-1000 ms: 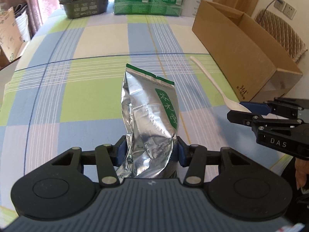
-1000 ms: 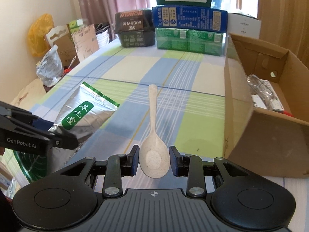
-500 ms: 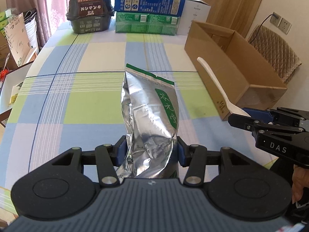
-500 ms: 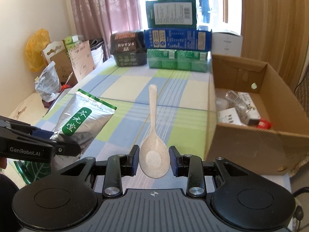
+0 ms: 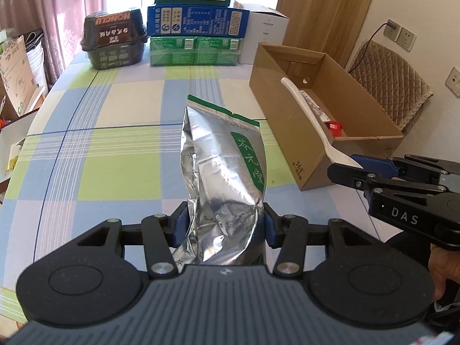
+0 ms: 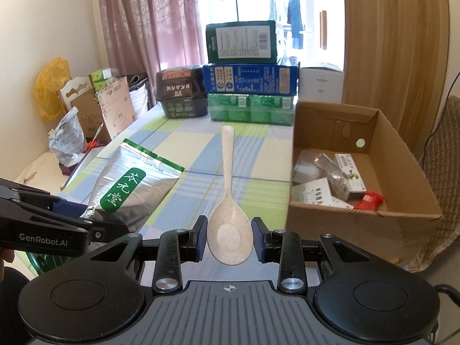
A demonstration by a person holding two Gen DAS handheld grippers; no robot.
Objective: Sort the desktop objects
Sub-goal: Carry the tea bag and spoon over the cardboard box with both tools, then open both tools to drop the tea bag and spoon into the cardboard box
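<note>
My left gripper (image 5: 225,225) is shut on a silver foil tea bag (image 5: 222,169) with a green label, held up above the checked tablecloth. The bag also shows in the right wrist view (image 6: 132,185). My right gripper (image 6: 229,240) is shut on the bowl of a beige plastic spoon (image 6: 228,201), handle pointing forward. In the left wrist view the spoon (image 5: 309,115) reaches over the near wall of an open cardboard box (image 5: 290,123). The box (image 6: 402,155) holds several small packets.
Stacked green and blue cartons (image 5: 195,28), a dark noodle tub (image 5: 113,40) and a white box (image 5: 267,28) stand along the table's far edge. A quilted chair (image 5: 388,86) stands behind the box. Bags and cartons (image 6: 72,120) sit on the floor at left.
Both grippers have risen with the bag and the spoon. The spoon's handle now reaches over the box wall, and more of the box's inside shows.
</note>
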